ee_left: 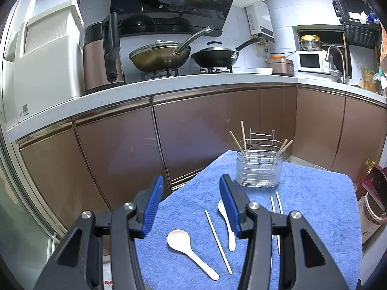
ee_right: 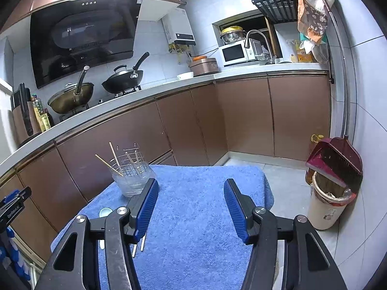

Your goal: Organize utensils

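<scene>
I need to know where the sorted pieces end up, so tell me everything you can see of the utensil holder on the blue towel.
The utensil holder is a clear, oval, plastic-looking tub with a thin wire rack set inside it, the rack's back rising above the rim. It stands upright on the far part of the blue towel, touched by neither claw. Four tan chopsticks already lean in it, two at each end. No spoons are inside.

**Where everything's sitting on the towel**

The utensil holder (ee_left: 260, 169) is standing at the towel's (ee_left: 314, 205) far end, four chopsticks leaning in it. Nearer, two spoons (ee_left: 191, 249) are lying with a single chopstick (ee_left: 218, 241) between them, and a chopstick pair (ee_left: 275, 205) is lying to the right.
</scene>
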Demonstrator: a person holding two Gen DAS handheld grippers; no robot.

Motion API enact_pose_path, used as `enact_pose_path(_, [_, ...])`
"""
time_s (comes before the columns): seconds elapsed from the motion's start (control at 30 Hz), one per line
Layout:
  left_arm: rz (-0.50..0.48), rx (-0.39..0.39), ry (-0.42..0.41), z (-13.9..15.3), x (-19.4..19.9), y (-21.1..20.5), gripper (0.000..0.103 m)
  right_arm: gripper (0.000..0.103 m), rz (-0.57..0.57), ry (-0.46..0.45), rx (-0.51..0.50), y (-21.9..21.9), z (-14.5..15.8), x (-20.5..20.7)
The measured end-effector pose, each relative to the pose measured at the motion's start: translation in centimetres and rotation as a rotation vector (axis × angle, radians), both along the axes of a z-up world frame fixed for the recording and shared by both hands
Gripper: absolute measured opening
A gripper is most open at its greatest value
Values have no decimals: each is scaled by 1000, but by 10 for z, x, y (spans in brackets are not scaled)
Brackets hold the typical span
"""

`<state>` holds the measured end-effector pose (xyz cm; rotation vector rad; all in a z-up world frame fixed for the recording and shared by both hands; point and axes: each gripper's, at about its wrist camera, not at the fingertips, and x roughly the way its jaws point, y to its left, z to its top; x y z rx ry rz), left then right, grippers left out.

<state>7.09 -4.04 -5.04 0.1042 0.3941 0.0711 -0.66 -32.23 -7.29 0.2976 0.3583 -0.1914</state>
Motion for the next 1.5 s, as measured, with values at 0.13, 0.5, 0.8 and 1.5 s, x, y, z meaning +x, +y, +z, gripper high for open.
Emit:
enact_pose_path(0.13, [4,-2,-3,-2,2,0,47,55,2,9,-10,3,-2,3])
enact_pose_path(0.5, [6,4,-27,0,0,-6,47,58,15,14,-37,11,-6,10])
enact_pose_path(0.8, [5,-25,-40,4,-7,-17,47,64,-31,20,-82,13,-4,4])
enact_pose_path(1.5, [-74,-8,-12,8,-15,-74,47,72,-36,-15,-182,3,2,-17])
